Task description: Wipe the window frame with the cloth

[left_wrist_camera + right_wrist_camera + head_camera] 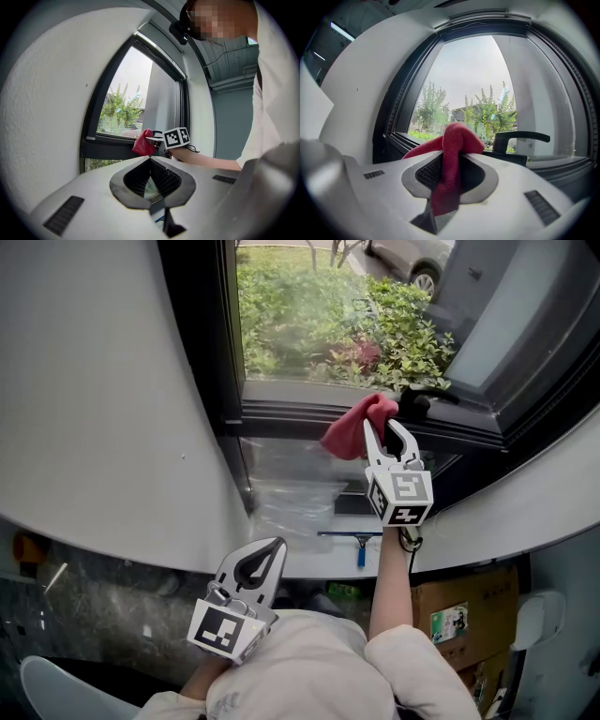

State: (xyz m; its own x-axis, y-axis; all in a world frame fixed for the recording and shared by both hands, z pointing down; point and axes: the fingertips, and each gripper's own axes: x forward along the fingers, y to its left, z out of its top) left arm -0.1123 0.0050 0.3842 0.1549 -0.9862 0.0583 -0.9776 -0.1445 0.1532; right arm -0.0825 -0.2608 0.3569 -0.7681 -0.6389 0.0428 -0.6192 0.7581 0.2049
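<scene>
Grips crumpled red cloth (pixel 352 427) in jaws of right gripper (pixel 384 430) at dark window frame (pixel 281 414); holds left gripper (pixel 271 551), jaws closed, empty, below frame.

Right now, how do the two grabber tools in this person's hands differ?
The right gripper is clamped on the red cloth; the left gripper is shut on nothing. The right gripper is held up at the window frame; the left gripper hangs low by the person's body, away from it. Both are pale two-jaw tools carrying a marker cube.
</scene>
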